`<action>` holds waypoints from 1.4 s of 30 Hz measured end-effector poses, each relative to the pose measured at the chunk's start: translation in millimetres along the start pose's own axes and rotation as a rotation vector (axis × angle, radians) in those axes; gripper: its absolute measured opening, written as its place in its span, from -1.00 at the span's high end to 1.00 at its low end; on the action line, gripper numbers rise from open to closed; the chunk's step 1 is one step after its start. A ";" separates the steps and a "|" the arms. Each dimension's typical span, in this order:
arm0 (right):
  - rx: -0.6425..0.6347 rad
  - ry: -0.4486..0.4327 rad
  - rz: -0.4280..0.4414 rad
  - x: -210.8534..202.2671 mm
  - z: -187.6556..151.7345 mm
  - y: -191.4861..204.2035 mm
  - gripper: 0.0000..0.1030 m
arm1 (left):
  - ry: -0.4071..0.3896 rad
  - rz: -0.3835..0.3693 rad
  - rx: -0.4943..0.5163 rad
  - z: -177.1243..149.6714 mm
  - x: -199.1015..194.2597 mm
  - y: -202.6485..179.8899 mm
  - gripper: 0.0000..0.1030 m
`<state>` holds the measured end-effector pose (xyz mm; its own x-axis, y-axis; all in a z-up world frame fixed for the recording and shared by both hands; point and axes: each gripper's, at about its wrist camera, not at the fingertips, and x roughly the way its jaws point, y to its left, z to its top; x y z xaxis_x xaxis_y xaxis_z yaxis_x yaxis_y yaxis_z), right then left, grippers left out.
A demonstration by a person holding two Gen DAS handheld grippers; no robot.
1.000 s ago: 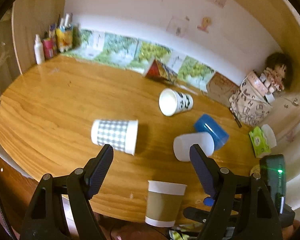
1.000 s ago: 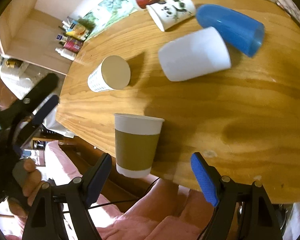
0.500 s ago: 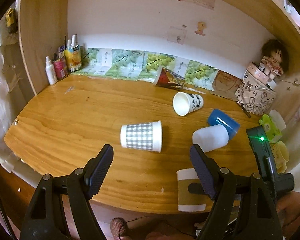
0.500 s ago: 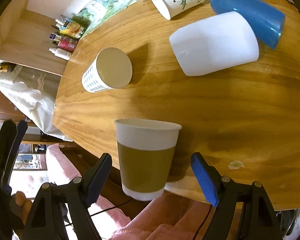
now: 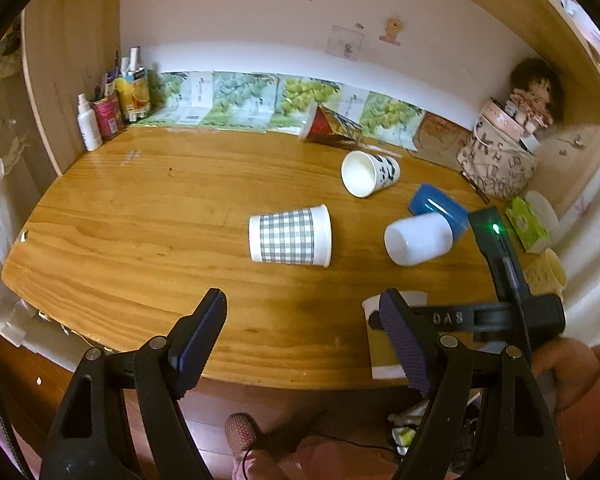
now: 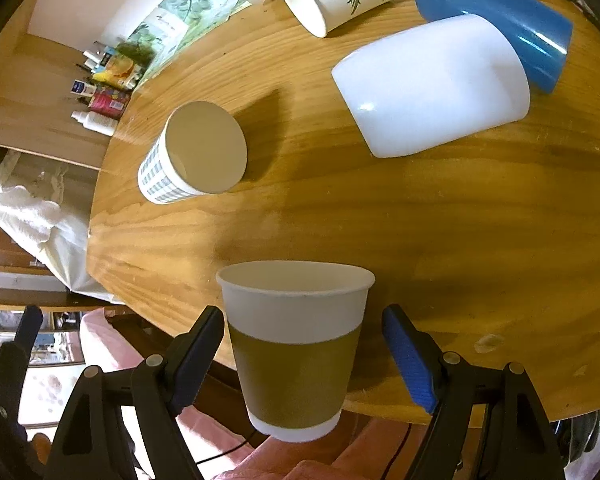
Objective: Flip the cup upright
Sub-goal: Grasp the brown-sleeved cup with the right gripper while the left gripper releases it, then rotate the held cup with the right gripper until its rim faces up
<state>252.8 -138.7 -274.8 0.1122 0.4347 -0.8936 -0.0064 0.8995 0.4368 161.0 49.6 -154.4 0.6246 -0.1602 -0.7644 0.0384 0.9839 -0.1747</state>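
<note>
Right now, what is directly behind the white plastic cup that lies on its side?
A blue cup lies on its side right behind the white plastic cup, close against it. The white cup covers its lower side, so whether they touch cannot be told.

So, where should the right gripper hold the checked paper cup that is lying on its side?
Grip the checked paper cup across its middle, from above, one finger on each curved side. It lies flat on the table, rim toward the white plastic cup, so only the round wall is free. The right gripper is open.
</note>
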 end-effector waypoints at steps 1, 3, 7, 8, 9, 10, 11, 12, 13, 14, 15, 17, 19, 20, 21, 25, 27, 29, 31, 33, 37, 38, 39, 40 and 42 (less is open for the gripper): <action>0.006 0.000 -0.008 0.5 0.6 0.7 -0.59 | 0.007 -0.009 0.012 -0.4 -0.3 0.9 -0.58; 0.024 0.006 -0.034 2.1 2.3 1.8 -0.59 | 0.015 -0.026 0.026 -0.4 -0.4 1.4 -0.58; 0.050 -0.013 -0.070 2.8 3.2 2.9 -0.59 | 0.043 -0.054 0.075 -0.6 3.0 2.8 -0.58; 0.055 -0.014 -0.077 3.3 3.4 3.0 -0.59 | 0.049 -0.059 0.084 -0.6 3.7 3.2 -0.58; 0.059 -0.016 -0.083 4.1 4.0 4.4 -0.53 | 0.054 -0.066 0.093 -0.7 4.3 3.9 -0.58; 0.062 -0.023 -0.087 4.2 4.3 5.3 -0.47 | 0.060 -0.075 0.104 -0.5 5.2 4.6 -0.58; 0.063 -0.028 -0.087 4.4 4.4 5.9 -0.35 | 0.061 -0.083 0.112 -0.5 5.6 5.5 -0.58; 0.068 -0.033 -0.085 4.8 4.6 6.4 -0.32 | 0.064 -0.088 0.119 -0.5 6.2 6.6 -0.58; 0.076 -0.039 -0.084 5.0 4.8 6.9 -0.32 | 0.068 -0.094 0.127 -0.6 6.9 7.6 -0.58; 0.085 -0.046 -0.084 4.9 5.1 7.4 -0.31 | 0.076 -0.101 0.135 -0.1 8.1 8.8 -0.58; 0.094 -0.053 -0.085 5.2 5.1 7.7 -0.30 | 0.081 -0.105 0.142 0.4 9.1 9.8 -0.58; 0.107 -0.066 -0.090 4.6 4.7 8.4 -0.29 | 0.088 -0.116 0.155 1.5 10.4 13.2 -0.58; 0.122 -0.087 -0.089 2.5 3.1 9.2 -0.27 | 0.093 -0.123 0.166 2.0 11.5 15.0 -0.58; 0.129 -0.097 -0.087 2.7 4.4 12.0 -0.26 | 0.104 -0.127 0.168 2.4 13.6 16.7 -0.58; 0.136 -0.109 -0.082 1.7 4.0 12.3 -0.25 | 0.110 -0.129 0.167 2.5 14.8 17.4 -0.58; 0.157 -0.186 -0.055 -7.1 -2.5 17.2 -0.22 | 0.149 -0.159 0.161 1.5 20.9 20.7 -0.58; 0.157 -0.236 -0.042 -12.5 -6.2 20.4 -0.21 | 0.164 -0.181 0.169 0.2 22.0 21.0 -0.58; 0.153 -0.296 -0.044 -18.0 -11.5 24.4 -0.21 | 0.175 -0.196 0.186 -0.3 22.8 20.4 -0.58; 0.161 -0.347 -0.054 -21.7 -17.2 28.5 -0.21 | 0.187 -0.195 0.204 0.2 25.6 20.0 -0.58; 0.162 -0.404 -0.058 -24.1 -22.4 31.7 -0.21 | 0.189 -0.194 0.220 0.7 27.2 21.9 -0.58; 0.161 -0.512 -0.068 -26.4 -32.7 34.6 -0.20 | 0.190 -0.207 0.221 0.7 27.1 28.6 -0.58; 0.154 -0.539 -0.079 -27.1 -34.8 36.1 -0.20 | 0.189 -0.209 0.223 0.8 26.8 30.5 -0.58; 0.145 -0.568 -0.096 -27.3 -37.6 39.1 -0.20 | 0.189 -0.211 0.225 1.1 26.9 31.7 -0.58; 0.133 -0.602 -0.111 -27.7 -40.5 41.3 -0.20 | 0.188 -0.210 0.228 1.2 26.6 33.9 -0.58; 0.116 -0.663 -0.131 -28.5 -46.9 43.1 -0.20 | 0.188 -0.208 0.231 1.4 26.6 36.5 -0.58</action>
<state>202.7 -110.3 -235.3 0.6897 0.1708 -0.7037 0.1509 0.9166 0.3703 180.1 81.4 -180.3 0.4316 -0.3496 -0.8315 0.3381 0.9173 -0.2102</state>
